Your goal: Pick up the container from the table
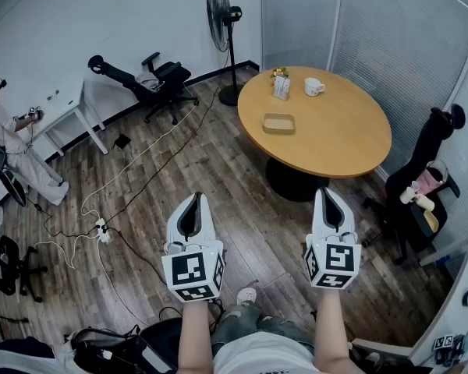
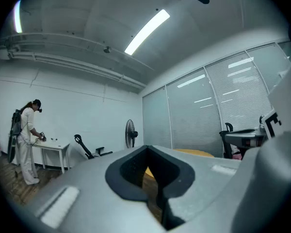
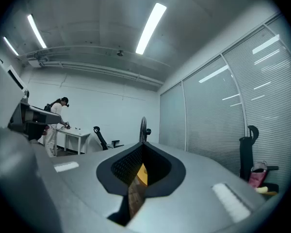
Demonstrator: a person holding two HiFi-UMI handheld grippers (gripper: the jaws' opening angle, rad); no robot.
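The container (image 1: 279, 123) is seen in the upper middle of the head view, lying on the round wooden counter (image 1: 343, 131) close to its left edge. A mug (image 1: 314, 87) and a small potted decoration (image 1: 280, 84) stand further up the frame, apart from it.

The container is a shallow, tan, rectangular tray with rounded corners and a low raised rim. Nothing can be made out inside it. It is judged to be light and fairly stiff, probably with thin walls, though the material cannot be told at this size. On the smooth counter top it may slide if pushed sideways rather than pinched.

A hold on the rim is suggested. One jaw would be set inside the low wall and the other outside, at the middle of a long side, so that the tray hangs level. A hold taken at a corner would be likely to tip it. Only gentle pressure should be needed, and a hard squeeze might bend a thin wall.

The left gripper (image 1: 196, 196) and the right gripper (image 1: 327, 192) are held level over the wooden floor (image 1: 218, 170) in the lower half of the frame, well apart from the counter. The jaws of both are closed tip to tip, with nothing between them. An approach and an opening of the jaws are judged to be needed first.
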